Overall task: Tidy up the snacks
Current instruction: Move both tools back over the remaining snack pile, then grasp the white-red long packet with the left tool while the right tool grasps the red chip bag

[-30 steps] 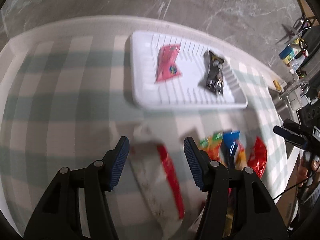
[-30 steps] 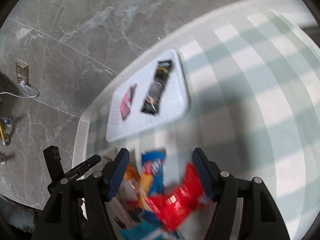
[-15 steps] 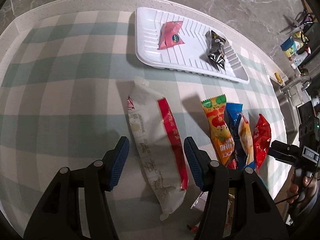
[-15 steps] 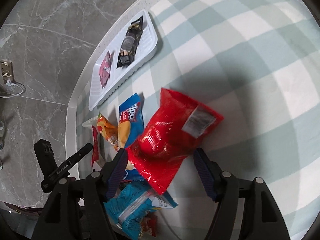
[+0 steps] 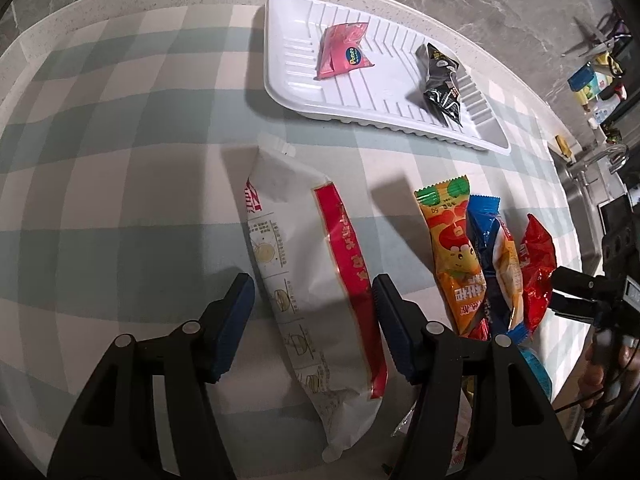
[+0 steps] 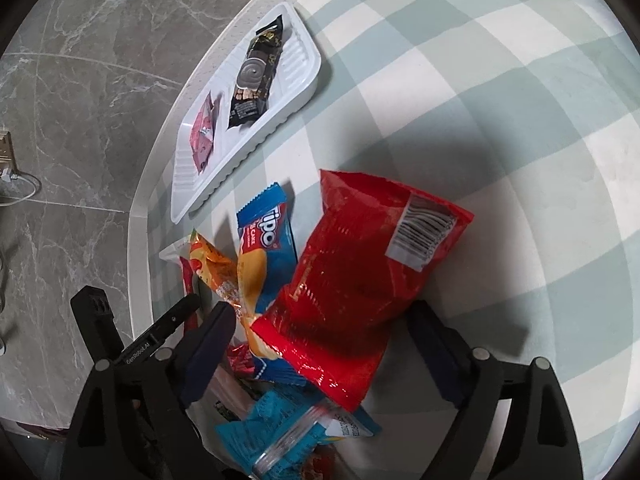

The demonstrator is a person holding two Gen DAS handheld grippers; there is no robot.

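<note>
Tongs (image 5: 314, 308) astride white packet (image 5: 308, 280) — agape

Left wrist view looks down steeply from close above the counter (image 5: 120, 128), facing the white tray (image 5: 288, 92). Right wrist view comes in lower and closer from the opposite side; both share tray (image 6: 304, 80) and snack pile.

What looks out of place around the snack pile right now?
Nothing is spilled or torn. The red bag lies askew, overlapping the blue packet; more packets are heaped beneath it. On the white tray, only two snacks lie neatly.
</note>
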